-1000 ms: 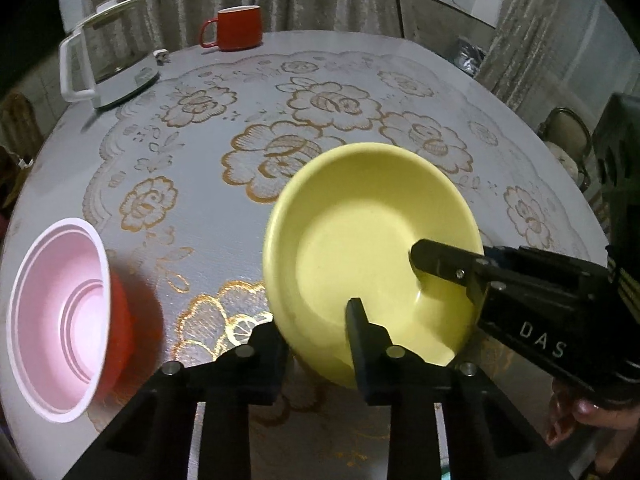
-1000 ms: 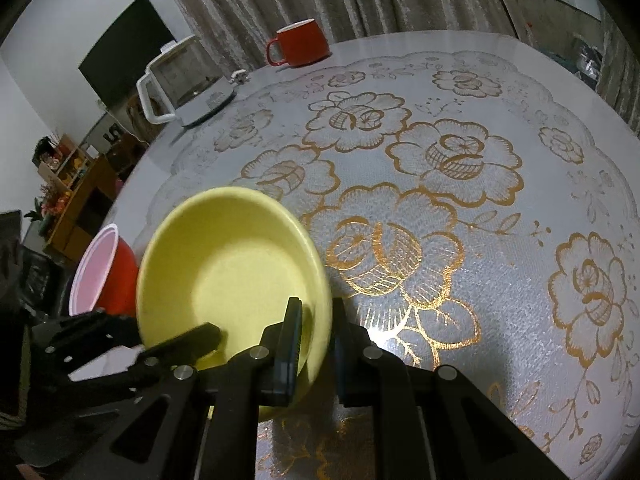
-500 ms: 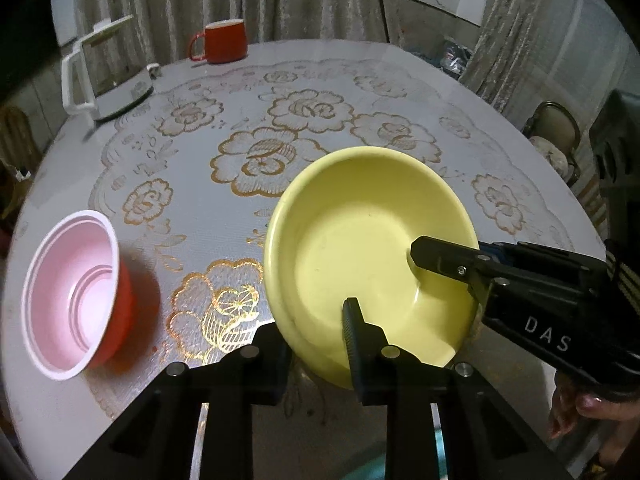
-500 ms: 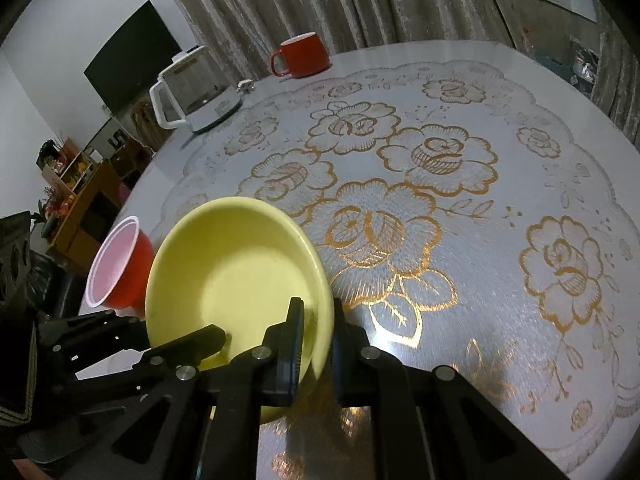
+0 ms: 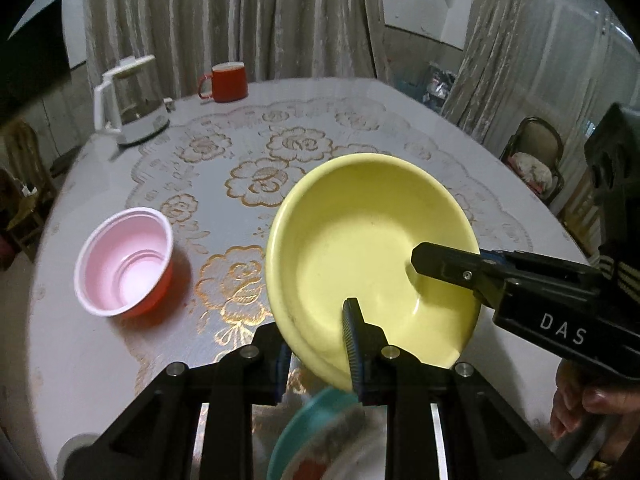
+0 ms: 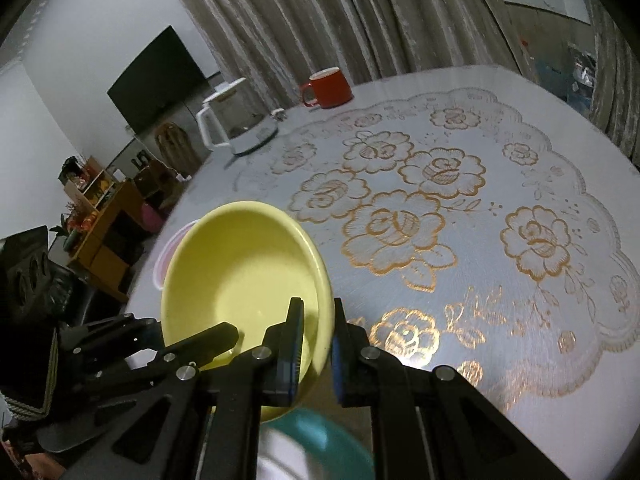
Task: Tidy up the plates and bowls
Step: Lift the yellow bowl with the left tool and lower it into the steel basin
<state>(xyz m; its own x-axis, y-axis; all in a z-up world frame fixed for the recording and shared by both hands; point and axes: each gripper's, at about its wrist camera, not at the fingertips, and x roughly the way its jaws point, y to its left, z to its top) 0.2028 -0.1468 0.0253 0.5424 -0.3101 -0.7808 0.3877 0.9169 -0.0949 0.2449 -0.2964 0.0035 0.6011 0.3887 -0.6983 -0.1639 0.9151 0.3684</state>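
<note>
A yellow bowl [image 5: 360, 248] hangs tilted above the table, held by both grippers. My left gripper [image 5: 316, 352] is shut on its near rim, one finger inside and one outside. My right gripper [image 6: 316, 340] is shut on the rim at the other side; in the left wrist view one of its fingers [image 5: 448, 266] reaches into the bowl from the right. A red bowl with a pink inside [image 5: 124, 260] stands on the table to the left. A blurred teal dish [image 5: 312, 420] lies below the yellow bowl, mostly hidden by the grippers.
A white kettle [image 5: 128, 108] and a red mug [image 5: 228, 82] stand at the far side of the round table [image 6: 520, 184] with its gold flower cloth. A chair [image 5: 532, 160] stands beyond the right edge. A dark screen [image 6: 156, 80] and shelves are at the left wall.
Both grippers have risen and drawn back toward me with the yellow bowl between them. The table looks farther off, and the teal dish has come into view underneath.
</note>
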